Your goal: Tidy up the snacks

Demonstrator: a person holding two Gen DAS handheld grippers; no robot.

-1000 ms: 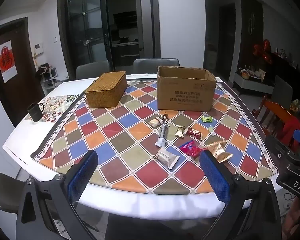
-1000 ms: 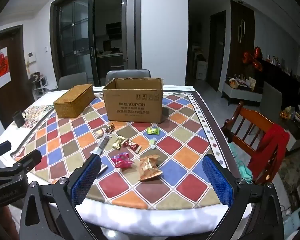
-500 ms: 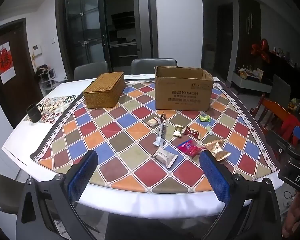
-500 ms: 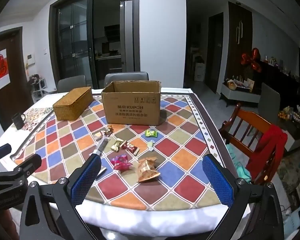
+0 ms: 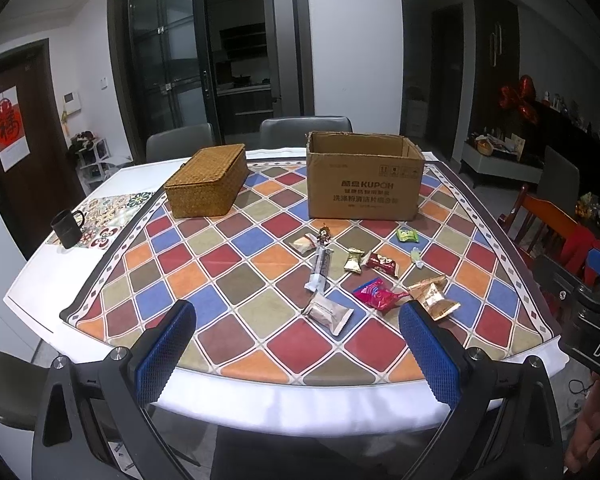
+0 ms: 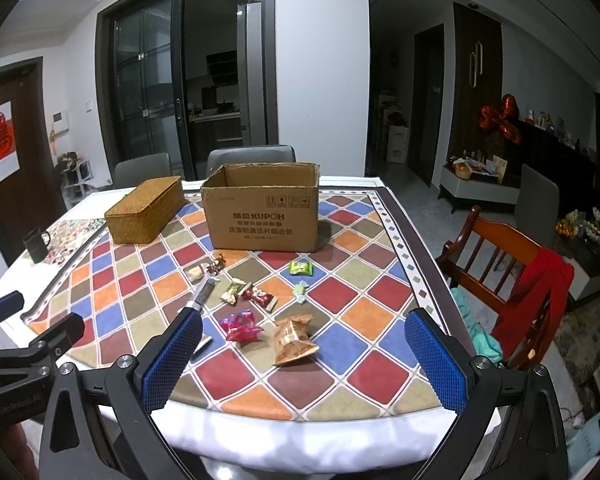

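Several wrapped snacks lie loose on the checkered tablecloth: a white packet [image 5: 327, 313], a pink packet [image 5: 377, 295], a gold packet [image 5: 434, 299], a long silver bar [image 5: 320, 269] and a green candy [image 5: 406, 235]. The pink packet [image 6: 240, 325] and gold packet [image 6: 293, 340] also show in the right wrist view. An open cardboard box [image 5: 364, 176] stands behind them. My left gripper [image 5: 298, 354] and right gripper [image 6: 302, 360] are both open and empty, held at the table's near edge, short of the snacks.
A closed woven basket [image 5: 208, 186] sits left of the box. A black mug [image 5: 67, 229] stands at the table's left edge. Grey chairs stand behind the table and a wooden chair [image 6: 500, 256] with a red cloth to its right.
Both grippers have drawn slightly back from the table and stayed open. The snacks, box and basket have not moved.
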